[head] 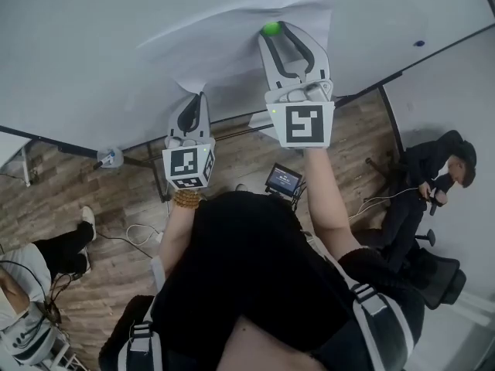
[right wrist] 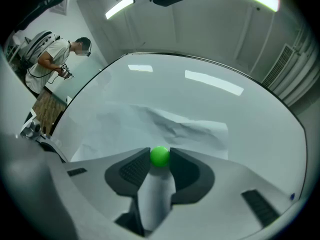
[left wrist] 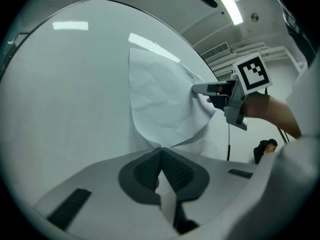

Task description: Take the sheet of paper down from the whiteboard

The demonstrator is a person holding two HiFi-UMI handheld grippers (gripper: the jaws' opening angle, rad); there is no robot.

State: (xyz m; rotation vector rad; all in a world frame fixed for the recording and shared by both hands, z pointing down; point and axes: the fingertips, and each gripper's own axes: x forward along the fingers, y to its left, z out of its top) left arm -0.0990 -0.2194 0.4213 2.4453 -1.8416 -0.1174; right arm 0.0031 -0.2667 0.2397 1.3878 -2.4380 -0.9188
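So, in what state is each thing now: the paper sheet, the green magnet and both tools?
Paper sheet: creased, against the whiteboard, lower corner pinched.
Green magnet: on the sheet, gripped at its sides.
Left tool: shut on the sheet's corner.
Right tool: shut on the magnet.

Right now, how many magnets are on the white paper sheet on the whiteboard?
1: a green round magnet on the white paper sheet, gripped between the right gripper's jaws. None other shows, though folds of paper could hide one.
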